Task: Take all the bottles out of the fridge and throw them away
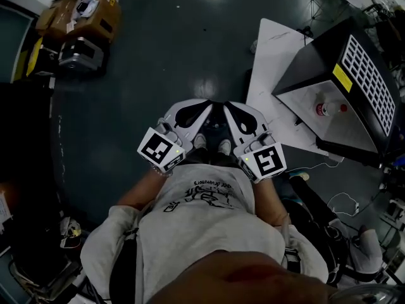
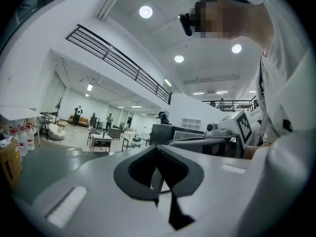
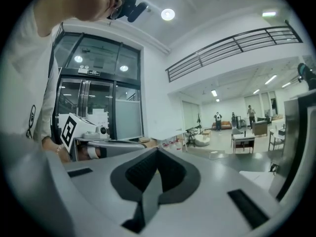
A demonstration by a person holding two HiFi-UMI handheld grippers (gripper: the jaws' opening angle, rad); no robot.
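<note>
In the head view my left gripper (image 1: pixel 206 106) and right gripper (image 1: pixel 228 106) are held side by side in front of my chest, tips close together, both shut and empty. A black fridge (image 1: pixel 304 68) stands open at the right, its white grid door (image 1: pixel 373 81) swung out. Inside it stands a white bottle with a red cap (image 1: pixel 323 109). Both grippers are well left of the fridge. The left gripper (image 2: pixel 158 149) shows its jaws meeting at a point, with the right gripper's marker cube (image 2: pixel 244 125) beside it. The right gripper (image 3: pixel 158 149) is likewise shut with nothing between its jaws.
Cardboard boxes (image 1: pixel 79 18) sit on the dark floor at the upper left. A white board (image 1: pixel 278 75) lies under the fridge. Cables (image 1: pixel 342 201) trail at the right. Several bottles (image 2: pixel 22 139) stand by a box (image 2: pixel 9 164); far off are tables (image 2: pixel 101 141) and people.
</note>
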